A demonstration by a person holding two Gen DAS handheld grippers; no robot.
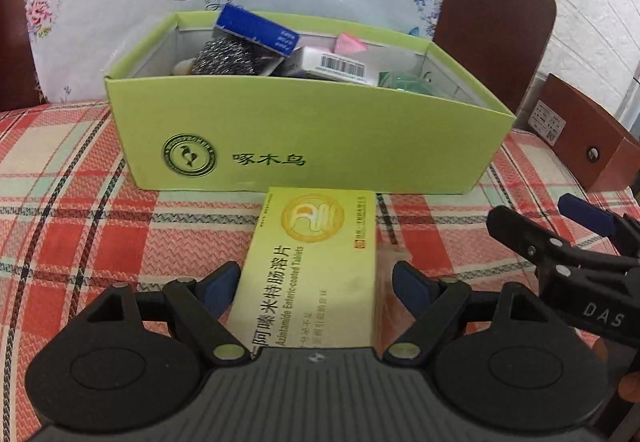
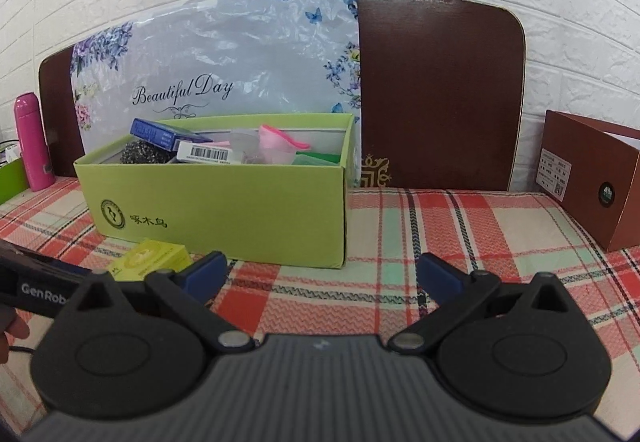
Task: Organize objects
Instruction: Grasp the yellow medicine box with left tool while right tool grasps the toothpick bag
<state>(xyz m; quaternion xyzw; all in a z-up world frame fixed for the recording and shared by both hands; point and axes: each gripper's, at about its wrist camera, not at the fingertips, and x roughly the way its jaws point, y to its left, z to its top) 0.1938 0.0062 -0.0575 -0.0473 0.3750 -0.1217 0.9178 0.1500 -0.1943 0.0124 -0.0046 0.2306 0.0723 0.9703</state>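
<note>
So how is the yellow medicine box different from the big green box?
The yellow medicine box is small, closed and lies flat on the plaid cloth; the green box is much bigger, open on top and filled with things. The yellow medicine box sits between the open left gripper fingers; no gripper is around the green box. Both are cardboard with printed round logos.

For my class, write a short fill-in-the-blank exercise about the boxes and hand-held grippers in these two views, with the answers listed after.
1. The yellow tablet box lies between the open fingers of the ____ hand-held gripper.
2. The green box stands on a ____ cloth.
3. The right hand-held gripper holds ____.
4. The bottle left of the green box is ____.

Answers: left; plaid; nothing; pink
</note>
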